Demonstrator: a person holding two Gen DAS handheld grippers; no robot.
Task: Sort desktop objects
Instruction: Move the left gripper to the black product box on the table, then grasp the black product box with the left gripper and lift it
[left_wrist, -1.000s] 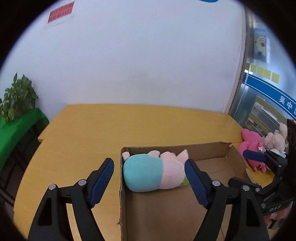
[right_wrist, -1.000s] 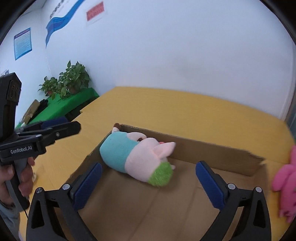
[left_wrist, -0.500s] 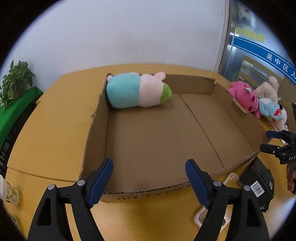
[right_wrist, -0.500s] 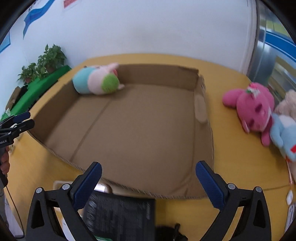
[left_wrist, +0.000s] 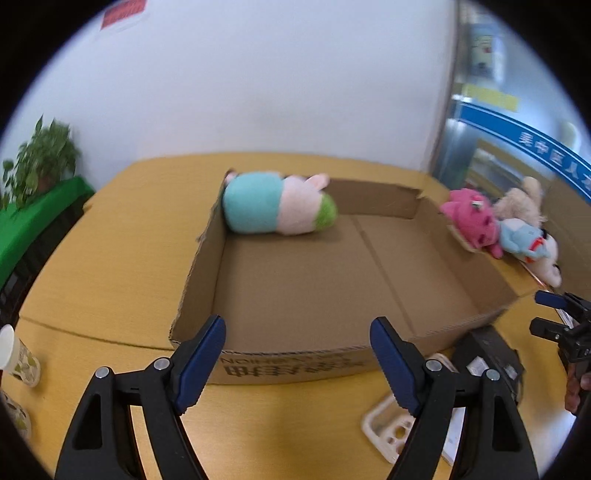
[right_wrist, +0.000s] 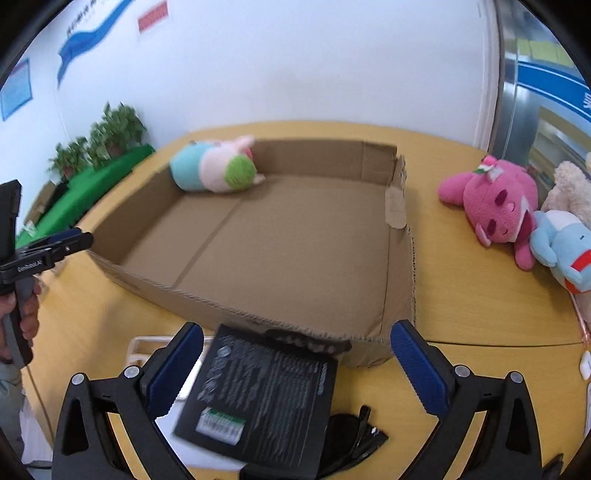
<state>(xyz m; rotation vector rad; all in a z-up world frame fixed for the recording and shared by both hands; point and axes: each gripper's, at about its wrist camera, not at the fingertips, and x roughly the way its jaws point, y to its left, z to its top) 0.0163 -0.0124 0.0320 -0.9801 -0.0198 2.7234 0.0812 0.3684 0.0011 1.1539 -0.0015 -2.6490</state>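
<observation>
Left tool (left_wrist: 297, 360) hangs level just in front of the cardboard box's (left_wrist: 295, 363) near wall, its blue pads spread wide with nothing between them. Seen from the right wrist camera it shows at the box's left corner, pointing across, with the person's hand (right_wrist: 26, 314) wrapped round its grip.

Right tool (right_wrist: 295, 363) sits lower and closer to the person, aimed at the box's near right corner, jaws just as wide and gripping nothing. A black carton (right_wrist: 258, 398) lies between its pads on the surface, one end touching the box's near wall. Dark sunglasses (right_wrist: 354, 439) lie just right of the carton, and a white tray (left_wrist: 391, 430) pokes out beside it.

Inside the box, a teal and pink plush (left_wrist: 277, 208) lies on its side in the far left corner, pressed against both walls. Most of the box floor around it is bare brown cardboard.

Right of the box, on the yellow surface (right_wrist: 461, 295), a pink plush (right_wrist: 495, 206), a light blue plush (right_wrist: 561, 247) and a cream plush (right_wrist: 569, 184) lie bunched together, touching one another, clear of the box's right wall. A paper cup (left_wrist: 16, 356) stands left of the box's near corner.
</observation>
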